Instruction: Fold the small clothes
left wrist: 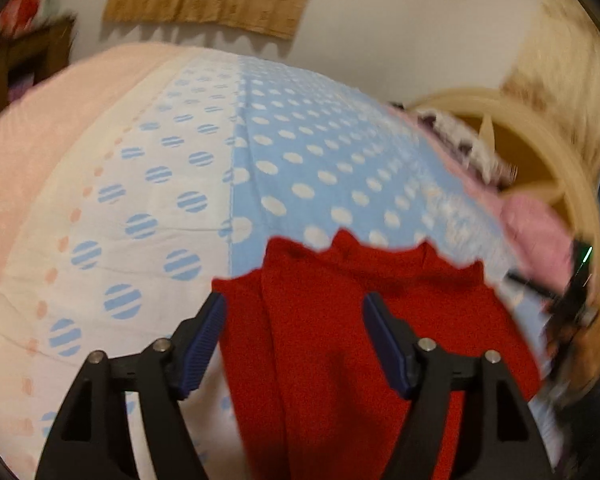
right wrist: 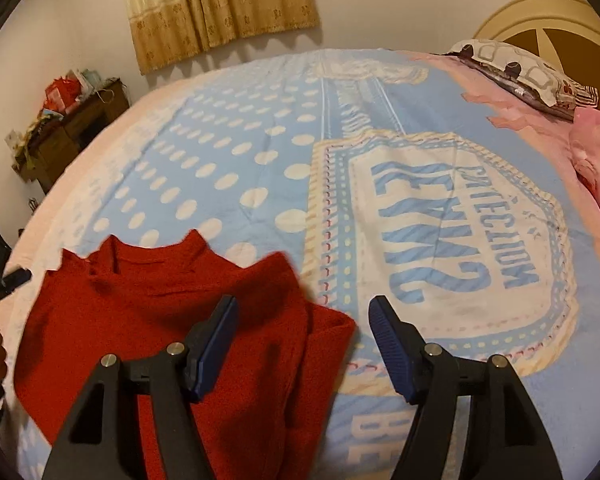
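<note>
Now we see the left gripper (left wrist: 294,312) spread wide over the red garment (left wrist: 340,340) at lower centre, pads clear of it. Our right gripper (right wrist: 302,316) also gapes, gripping nothing, with the garment at lower left on the blue dotted bedspread (right wrist: 228,168).

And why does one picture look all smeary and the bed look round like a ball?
The left wrist view is motion-blurred, worst at its right edge, where the pink cloth and headboard smear. The right wrist view is sharp: the red garment and the bedspread lettering look crisp. Both are fisheye, so the flat bed bulges and the corners go dark.
</note>
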